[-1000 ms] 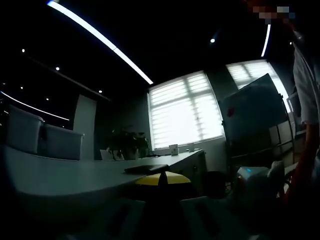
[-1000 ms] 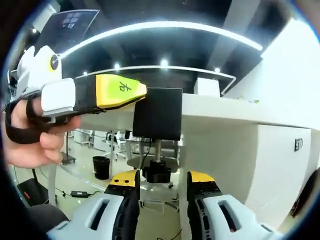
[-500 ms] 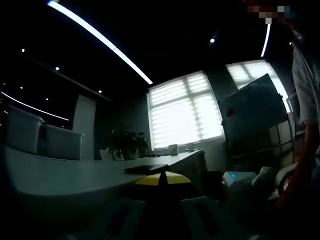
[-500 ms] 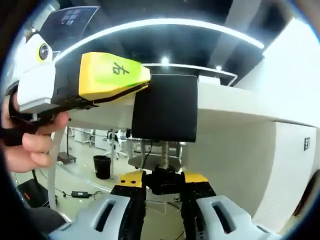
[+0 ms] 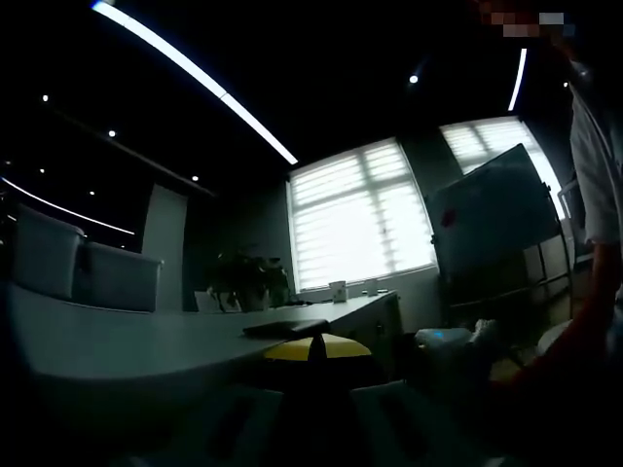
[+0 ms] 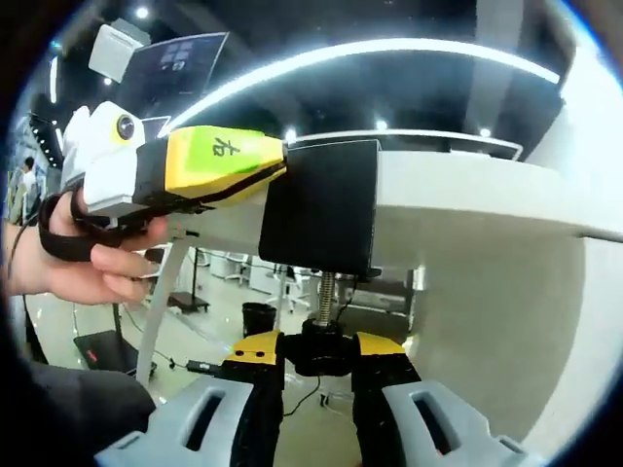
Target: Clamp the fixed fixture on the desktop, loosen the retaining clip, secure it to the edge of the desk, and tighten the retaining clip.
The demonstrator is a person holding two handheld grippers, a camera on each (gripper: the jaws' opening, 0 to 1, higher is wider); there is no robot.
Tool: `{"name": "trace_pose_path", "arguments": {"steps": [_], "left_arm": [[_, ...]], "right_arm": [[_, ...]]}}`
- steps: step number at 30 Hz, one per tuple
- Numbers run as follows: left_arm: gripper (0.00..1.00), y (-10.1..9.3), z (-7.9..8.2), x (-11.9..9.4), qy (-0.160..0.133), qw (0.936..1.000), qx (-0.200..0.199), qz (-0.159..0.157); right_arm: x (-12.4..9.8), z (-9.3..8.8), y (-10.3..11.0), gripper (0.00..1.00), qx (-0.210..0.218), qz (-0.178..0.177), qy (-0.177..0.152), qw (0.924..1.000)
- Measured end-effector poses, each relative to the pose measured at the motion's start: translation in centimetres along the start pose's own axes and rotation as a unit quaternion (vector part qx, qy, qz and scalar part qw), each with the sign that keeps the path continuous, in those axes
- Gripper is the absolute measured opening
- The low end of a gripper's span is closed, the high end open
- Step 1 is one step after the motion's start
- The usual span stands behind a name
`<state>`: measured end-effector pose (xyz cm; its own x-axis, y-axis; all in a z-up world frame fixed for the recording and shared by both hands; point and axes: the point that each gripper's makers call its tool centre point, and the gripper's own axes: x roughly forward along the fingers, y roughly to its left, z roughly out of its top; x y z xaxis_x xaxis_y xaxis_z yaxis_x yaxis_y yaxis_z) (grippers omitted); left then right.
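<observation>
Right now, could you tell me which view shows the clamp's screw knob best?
The right gripper view: the black screw knob sits between the right hand-held gripper jaws, under the black clamp on the desk edge. The left gripper view is dark; I cannot make the knob out there.

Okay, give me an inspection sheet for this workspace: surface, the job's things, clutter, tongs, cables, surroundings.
Surface: white desk, seen from below its edge.
Job's things: black clamp set on the desk edge; its threaded screw hangs beneath, ending in a black knob.
Clutter: a dark flat item lying on the desktop.
Tongs: right tongs shut on the knob; left tongs, yellow-tipped and held by a hand, shut on the clamp's top.
Cables: cords on the floor under the desk.
Surroundings: bright window with blinds, a whiteboard, ceiling light strips.
</observation>
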<state>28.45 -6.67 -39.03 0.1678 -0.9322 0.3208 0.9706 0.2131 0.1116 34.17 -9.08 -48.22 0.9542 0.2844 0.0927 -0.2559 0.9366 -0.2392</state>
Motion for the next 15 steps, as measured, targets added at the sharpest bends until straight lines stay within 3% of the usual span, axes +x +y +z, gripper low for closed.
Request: {"name": "trace_pose_path", "arguments": {"steps": [3,7,9,12,13,15], "left_arm": [[0.01,0.00,0.00,0.00,-0.001,1.0000,-0.001,0.000],[0.01,-0.16,0.01,0.03,0.000,1.0000,0.000,0.000],[0.01,-0.27,0.02,0.05,0.000,1.0000,0.001,0.001],[0.01,-0.36,0.03,0.06,-0.001,1.0000,0.001,0.001],[0.01,-0.47,0.04,0.09,-0.001,1.0000,0.000,0.001],[0.01,-0.53,0.05,0.10,-0.001,1.0000,0.001,0.001]], "right_arm": [[0.10,-0.11,0.12,0.25,-0.015,0.026,0.007,0.9995],[0.17,-0.15,0.23,0.25,-0.020,0.027,0.006,0.9994],[0.13,-0.15,0.21,0.26,-0.001,0.018,0.001,0.9998],[-0.27,0.01,0.05,0.28,0.102,-0.003,-0.022,0.9945],[-0.37,-0.06,0.06,0.29,0.112,-0.006,-0.023,0.9934],[-0.69,-0.82,-0.36,0.32,0.087,-0.036,-0.009,0.9956]]}}
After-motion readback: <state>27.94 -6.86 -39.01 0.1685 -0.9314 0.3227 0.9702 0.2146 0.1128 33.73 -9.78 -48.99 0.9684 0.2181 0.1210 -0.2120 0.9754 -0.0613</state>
